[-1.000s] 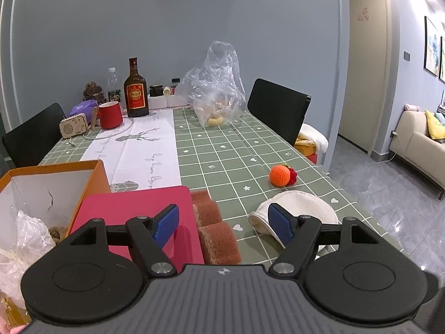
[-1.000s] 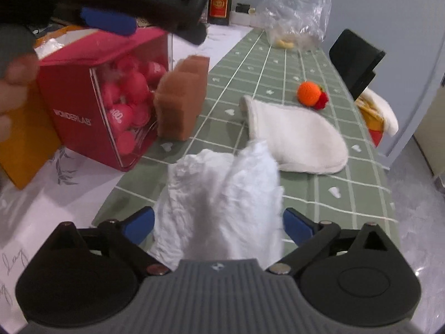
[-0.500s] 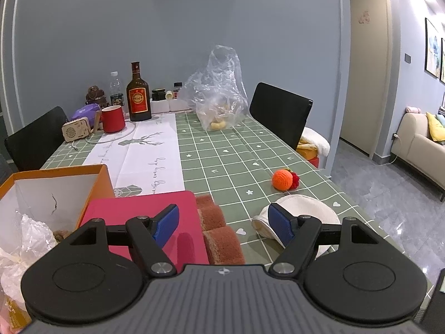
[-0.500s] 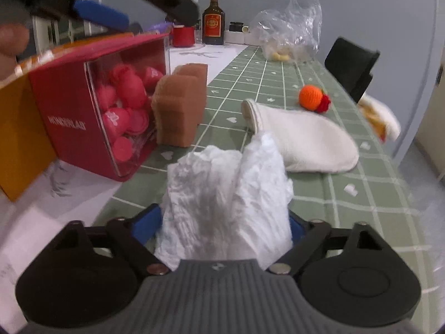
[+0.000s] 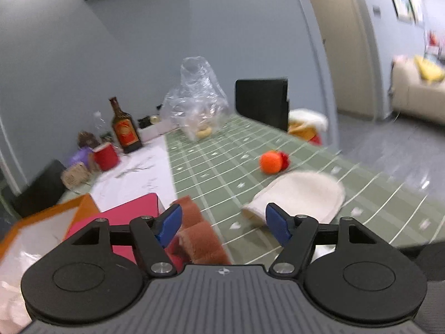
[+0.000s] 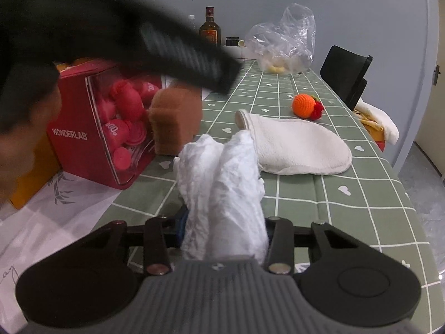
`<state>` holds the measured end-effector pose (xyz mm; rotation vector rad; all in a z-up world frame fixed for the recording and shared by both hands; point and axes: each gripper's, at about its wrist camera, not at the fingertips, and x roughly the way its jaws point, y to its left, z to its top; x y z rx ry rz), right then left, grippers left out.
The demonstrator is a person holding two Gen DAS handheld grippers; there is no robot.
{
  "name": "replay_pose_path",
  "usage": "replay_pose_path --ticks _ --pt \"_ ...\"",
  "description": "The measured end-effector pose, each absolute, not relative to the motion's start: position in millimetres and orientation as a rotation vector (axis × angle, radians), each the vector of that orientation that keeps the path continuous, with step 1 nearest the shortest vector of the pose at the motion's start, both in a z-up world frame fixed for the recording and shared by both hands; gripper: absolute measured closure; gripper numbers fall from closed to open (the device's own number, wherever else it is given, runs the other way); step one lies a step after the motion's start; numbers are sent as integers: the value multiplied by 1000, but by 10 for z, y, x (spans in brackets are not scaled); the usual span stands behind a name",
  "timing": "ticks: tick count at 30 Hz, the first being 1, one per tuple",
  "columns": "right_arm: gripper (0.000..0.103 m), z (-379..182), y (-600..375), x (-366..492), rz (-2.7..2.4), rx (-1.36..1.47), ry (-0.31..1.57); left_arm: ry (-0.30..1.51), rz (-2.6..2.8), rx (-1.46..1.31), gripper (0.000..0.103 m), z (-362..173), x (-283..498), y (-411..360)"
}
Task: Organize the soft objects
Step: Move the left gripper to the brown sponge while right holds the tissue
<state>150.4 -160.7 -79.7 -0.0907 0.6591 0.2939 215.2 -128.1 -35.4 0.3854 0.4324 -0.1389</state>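
Note:
My right gripper (image 6: 222,224) is closing, and its pads squeeze a crumpled white cloth (image 6: 222,172) that bulges up between them. Just beyond lie a cream mitt (image 6: 294,144), an orange crochet ball (image 6: 304,105) and a brown sponge (image 6: 175,119) standing against a red box (image 6: 91,128). My left gripper (image 5: 224,208) hovers above the sponge (image 5: 200,236), with its jaws wide and narrowing slightly. They grip nothing. It crosses the right wrist view as a blurred black shape (image 6: 167,50) over the red box. The mitt (image 5: 300,197) and ball (image 5: 271,162) lie ahead of it to the right.
An orange cardboard box (image 5: 55,217) stands left of the red box (image 5: 125,217). At the far end are a clear plastic bag (image 5: 197,105), a brown bottle (image 5: 123,130) and a red mug (image 5: 105,157). A black chair (image 5: 261,103) stands beyond the table's right edge.
My right jaws have come in from wide apart and now pinch the white cloth. My left gripper has rolled, dipped and swung over the red box toward the sponge.

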Motion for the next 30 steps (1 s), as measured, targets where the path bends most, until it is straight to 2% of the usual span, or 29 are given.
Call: replay_pose_path --ticks 10,12,17,24,30 --pt "63 -800 -1748 1498 306 1 661 443 115 298 27 -494 2290 -1493" --pt "67 -799 -1751 1479 294 -1 661 423 176 307 28 -530 2306 -1540" --pt "69 -791 -1821 1437 271 16 659 401 243 276 29 -524 2357 -1555" --pt "70 -780 -1879 1329 274 -52 655 364 265 258 39 -556 2285 -1628" --pt "71 -768 -2047 1271 249 14 655 349 268 294 38 -604 2269 -1670"
